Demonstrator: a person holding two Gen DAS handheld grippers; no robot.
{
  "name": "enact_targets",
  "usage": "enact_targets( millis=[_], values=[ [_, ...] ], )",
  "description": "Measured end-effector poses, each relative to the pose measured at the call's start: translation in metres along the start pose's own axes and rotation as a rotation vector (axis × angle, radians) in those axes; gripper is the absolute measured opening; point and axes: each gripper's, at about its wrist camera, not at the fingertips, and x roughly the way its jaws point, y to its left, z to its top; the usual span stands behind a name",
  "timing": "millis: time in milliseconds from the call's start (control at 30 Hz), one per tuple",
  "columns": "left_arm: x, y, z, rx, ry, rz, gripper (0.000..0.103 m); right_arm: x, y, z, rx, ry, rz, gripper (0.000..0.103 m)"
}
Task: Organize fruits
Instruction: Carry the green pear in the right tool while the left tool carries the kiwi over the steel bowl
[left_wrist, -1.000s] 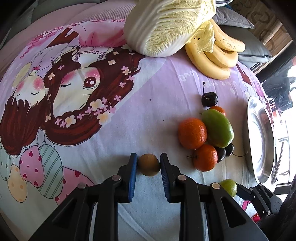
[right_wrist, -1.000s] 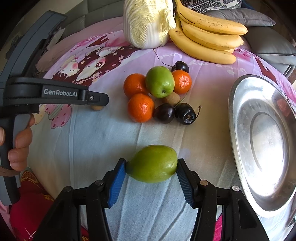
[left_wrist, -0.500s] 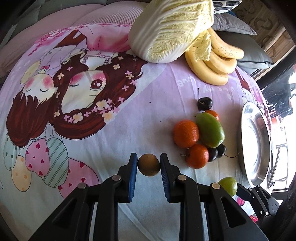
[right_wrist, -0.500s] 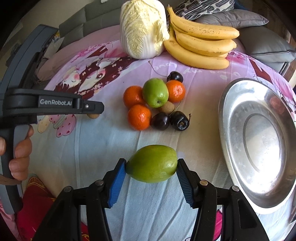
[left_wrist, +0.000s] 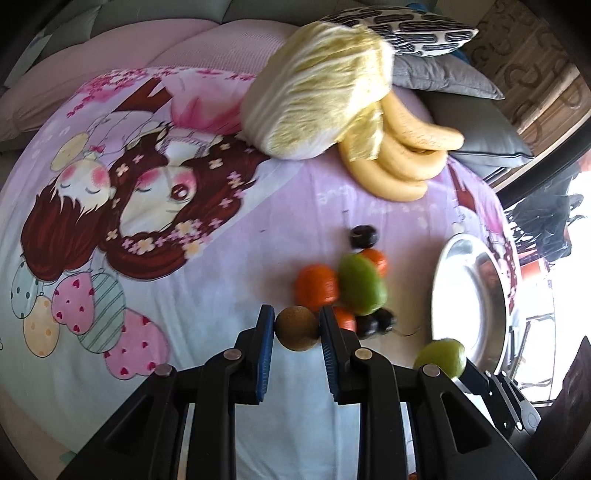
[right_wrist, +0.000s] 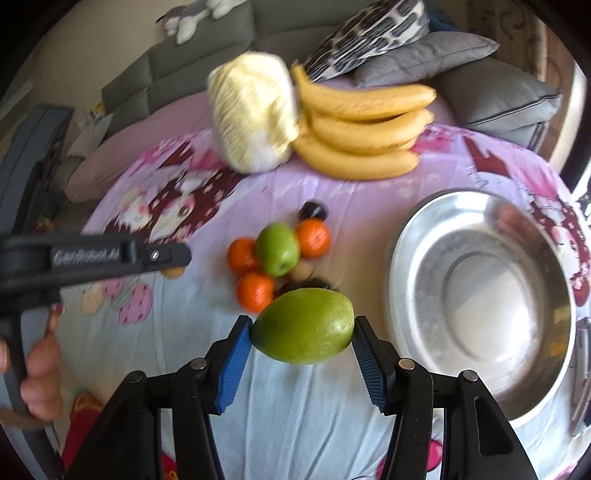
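The left gripper (right_wrist: 162, 254) carries blurred white writing, "GenRobot.AI", seen only in the right wrist view; its jaws hold a small brown fruit (left_wrist: 297, 328). The right gripper (right_wrist: 303, 354) has its jaws holding a large green fruit (right_wrist: 303, 325), above the bedsheet (left_wrist: 207, 302) near the steel plate (right_wrist: 413, 236), right of the fruit pile.

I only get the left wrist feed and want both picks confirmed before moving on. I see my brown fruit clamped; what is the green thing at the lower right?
Observer: A green oval fruit, clamped end to end by the right gripper.
Operator: Is the metal dish holding anything?
Observer: No, the metal dish holds no fruit.
Operator: Anything hidden in the fruit pile?
Observer: A small tan fruit sits below the green apple.
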Motion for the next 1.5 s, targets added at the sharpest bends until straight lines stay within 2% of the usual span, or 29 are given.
enact_targets(
  millis=[200, 433, 733, 1067, 1267, 1500],
  values=[
    [-0.004, -0.035, 0.011, 0.021, -0.037, -0.009, 0.026, -0.008, -0.030, 0.022, 0.094, -0.043, -0.043, 0.059],
    [0.004, -0.075, 0.023, 0.060, -0.041, -0.032, 0.026, -0.002, -0.070, 0.044, 0.198, -0.061, -0.127, 0.059],
    [0.027, -0.132, 0.023, 0.155, -0.016, -0.079, 0.026, -0.003, -0.120, 0.045, 0.307, -0.080, -0.206, 0.059],
    [0.059, -0.173, 0.014, 0.252, 0.046, -0.072, 0.026, -0.009, -0.181, 0.038, 0.443, -0.068, -0.289, 0.059],
    [0.082, -0.189, 0.005, 0.308, 0.085, -0.068, 0.026, -0.001, -0.189, 0.038, 0.463, -0.036, -0.292, 0.059],
    [0.097, -0.191, 0.002, 0.312, 0.115, -0.065, 0.026, 0.006, -0.192, 0.036, 0.468, -0.007, -0.297, 0.059]
  ],
)
